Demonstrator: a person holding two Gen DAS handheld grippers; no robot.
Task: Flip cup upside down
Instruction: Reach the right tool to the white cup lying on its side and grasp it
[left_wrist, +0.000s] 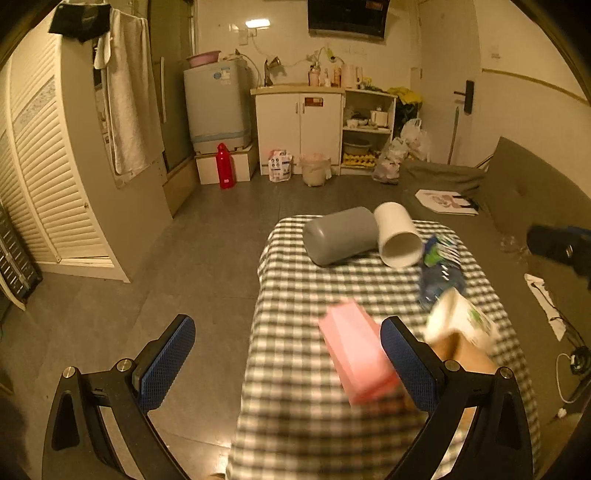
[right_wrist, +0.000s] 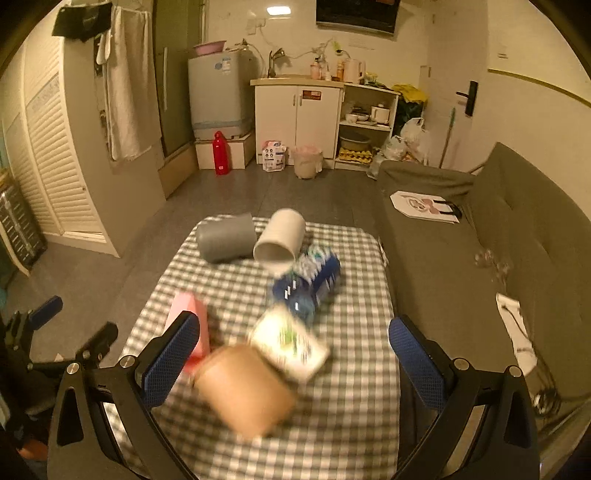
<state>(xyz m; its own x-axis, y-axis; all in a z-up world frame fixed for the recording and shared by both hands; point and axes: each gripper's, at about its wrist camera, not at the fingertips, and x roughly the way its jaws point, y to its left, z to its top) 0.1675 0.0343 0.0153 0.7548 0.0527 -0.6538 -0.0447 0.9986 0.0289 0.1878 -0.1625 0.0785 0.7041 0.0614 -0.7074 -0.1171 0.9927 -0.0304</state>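
Currently both claws, left claw (left_wrist: 288, 354) and right claw (right_wrist: 293, 354), gape wide, holding nothing. Beside the grey cup (right_wrist: 225, 238), the white cup (right_wrist: 279, 238) lies sideways at the worktop's (right_wrist: 351, 387) far end; I'd grip its wall, then rotate. Only the right view shows what's probably a brown box (right_wrist: 245, 387), blurred.

Two cups lie on their sides on the checked table (right_wrist: 351, 387): one grey cup (right_wrist: 225, 240), one white cup (right_wrist: 279, 239). Also there: one pink box (left_wrist: 356, 354), one blue packet (right_wrist: 310, 282), one brown box (right_wrist: 245, 391), one white-and-green packet (right_wrist: 290, 345).
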